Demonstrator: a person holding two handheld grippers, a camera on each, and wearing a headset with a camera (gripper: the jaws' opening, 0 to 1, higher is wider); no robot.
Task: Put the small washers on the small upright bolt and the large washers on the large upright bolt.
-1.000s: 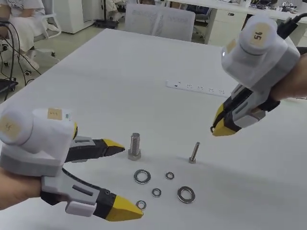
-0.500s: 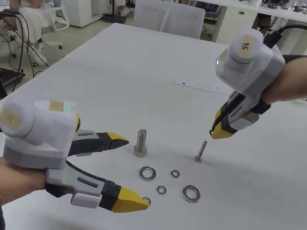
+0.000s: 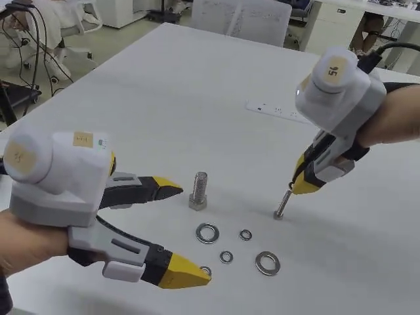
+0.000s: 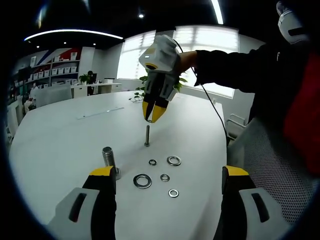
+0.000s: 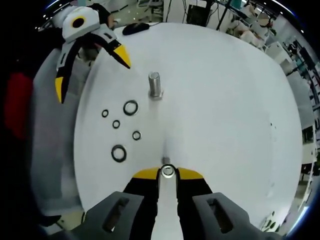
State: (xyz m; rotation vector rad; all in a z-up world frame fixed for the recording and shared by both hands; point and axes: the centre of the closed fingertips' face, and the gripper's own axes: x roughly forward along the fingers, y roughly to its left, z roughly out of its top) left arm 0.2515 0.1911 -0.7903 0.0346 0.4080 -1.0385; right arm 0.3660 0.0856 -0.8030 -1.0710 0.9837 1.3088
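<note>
Right gripper [image 3: 303, 186], upper right of head view: jaws nearly together, pinching what looks like a small washer [image 5: 168, 171] just over the small bolt [image 3: 283, 205]. Left gripper [image 3: 181, 233], lower left: jaws wide apart, empty. Five loose washers [image 3: 207, 232] lie flat at bottom centre, near the large bolt [image 3: 199, 191]. Likely thin, light, stiff, slick steel; best pinched across the rim, kept level.

Your white, yellow-tipped left gripper [image 3: 189, 234] sits low by the white table's [image 3: 164, 98] near edge, jaws spread wide. Your right gripper [image 3: 303, 187] tilts steeply down, jaws pinched on a small silver washer [image 5: 168, 171].
</note>
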